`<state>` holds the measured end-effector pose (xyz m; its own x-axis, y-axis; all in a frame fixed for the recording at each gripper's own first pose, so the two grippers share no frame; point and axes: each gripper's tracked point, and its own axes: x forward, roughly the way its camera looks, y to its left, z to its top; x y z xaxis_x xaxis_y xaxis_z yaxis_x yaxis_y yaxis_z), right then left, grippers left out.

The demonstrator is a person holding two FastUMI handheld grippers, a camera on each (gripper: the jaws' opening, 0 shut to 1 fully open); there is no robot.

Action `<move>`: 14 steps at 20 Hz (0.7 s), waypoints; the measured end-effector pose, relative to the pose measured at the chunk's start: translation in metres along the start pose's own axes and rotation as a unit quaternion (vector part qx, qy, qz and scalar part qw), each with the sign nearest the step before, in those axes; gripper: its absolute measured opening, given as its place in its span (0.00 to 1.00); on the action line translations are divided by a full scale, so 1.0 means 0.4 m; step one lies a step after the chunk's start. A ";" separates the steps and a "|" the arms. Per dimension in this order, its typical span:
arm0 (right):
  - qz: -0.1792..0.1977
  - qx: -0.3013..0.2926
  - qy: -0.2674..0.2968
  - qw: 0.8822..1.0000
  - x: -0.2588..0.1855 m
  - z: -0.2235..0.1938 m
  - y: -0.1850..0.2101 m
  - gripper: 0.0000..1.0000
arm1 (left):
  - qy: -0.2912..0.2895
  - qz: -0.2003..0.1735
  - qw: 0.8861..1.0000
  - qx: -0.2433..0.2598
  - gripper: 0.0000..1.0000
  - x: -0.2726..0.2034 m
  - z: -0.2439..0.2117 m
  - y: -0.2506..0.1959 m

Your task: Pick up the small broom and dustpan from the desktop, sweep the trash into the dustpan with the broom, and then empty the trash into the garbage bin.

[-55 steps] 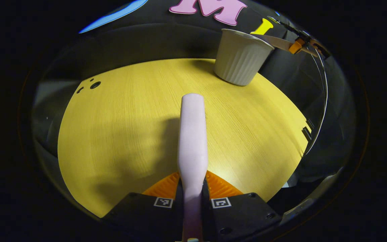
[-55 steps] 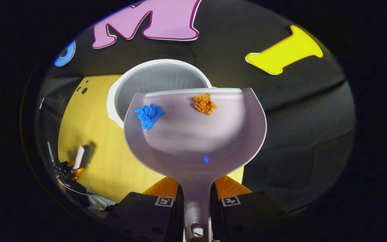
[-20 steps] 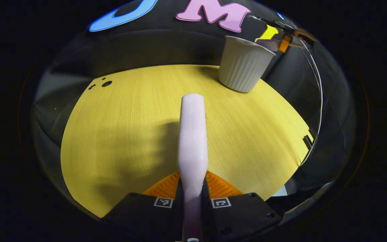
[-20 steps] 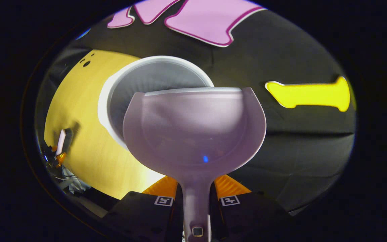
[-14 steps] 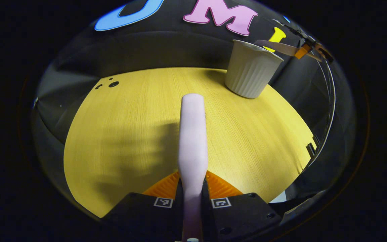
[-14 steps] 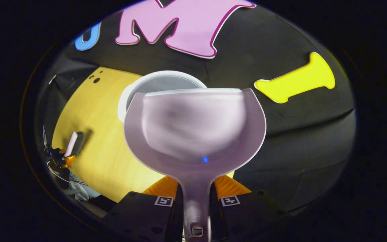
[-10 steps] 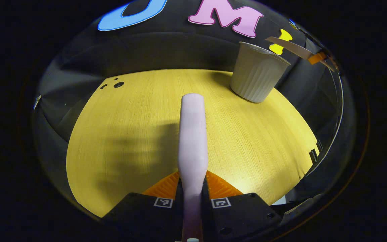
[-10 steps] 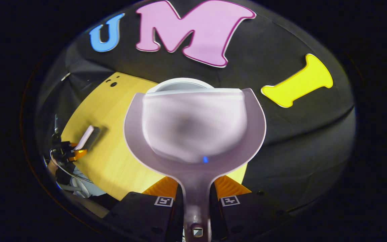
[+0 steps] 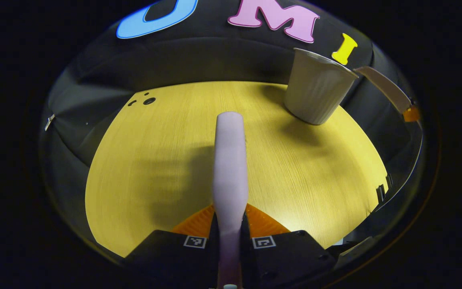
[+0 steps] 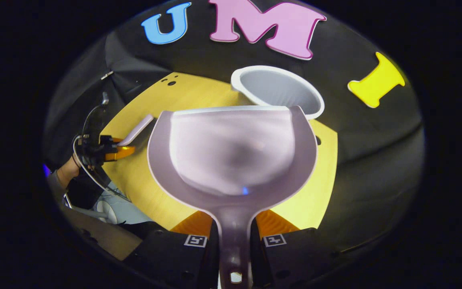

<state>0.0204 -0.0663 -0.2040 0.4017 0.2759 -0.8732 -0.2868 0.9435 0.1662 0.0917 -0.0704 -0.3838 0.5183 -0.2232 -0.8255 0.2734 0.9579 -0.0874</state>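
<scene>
The yellow desktop spreads under me, bare of scraps as far as I see, and that suits the job: the sweeping looks finished and, in my judgement, the emptying too.

At its far right stands the pale ribbed garbage bin, upright, mouth open upward so whatever is tipped from above drops in. In the right gripper view I look partly down into that bin; what I see of its inside is grey wall, and its bottom is hidden from me.

Next in size is the dustpan. My right gripper has both fingers pressed on its handle, narrow and tight, so the scoop juts straight ahead of me. The scoop is empty and held above the table, its front lip just short of the bin's near rim and a little left of it, not over the mouth.

My left gripper is likewise closed narrow on the broom, both fingers against its handle. I hold it low, pointing out across the middle of the desktop, well apart from the bin, out of the dustpan's way. In the right gripper view that left gripper sits at the near left, a sleeved hand behind it, the broom angled toward the dustpan.

What remains, I judge, is only setting both tools down.
</scene>
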 end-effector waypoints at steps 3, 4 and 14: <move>0.002 0.018 0.011 1.000 0.073 -0.084 0.065 0.36 | 0.004 -0.004 1.000 0.014 0.27 0.025 -0.003 -0.012; 0.001 0.025 0.018 1.000 0.098 -0.103 0.078 0.36 | 0.005 -0.007 1.000 0.013 0.27 0.032 -0.007 -0.019; 0.006 0.079 0.069 0.994 0.391 -0.243 0.248 0.36 | 0.026 0.009 1.000 0.001 0.27 0.106 -0.040 -0.007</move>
<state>-0.0298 0.0527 -0.3685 0.2719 0.2705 -0.9235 -0.1462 0.9602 0.2382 0.0998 -0.0797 -0.4277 0.4802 -0.1962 -0.8549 0.2668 0.9612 -0.0707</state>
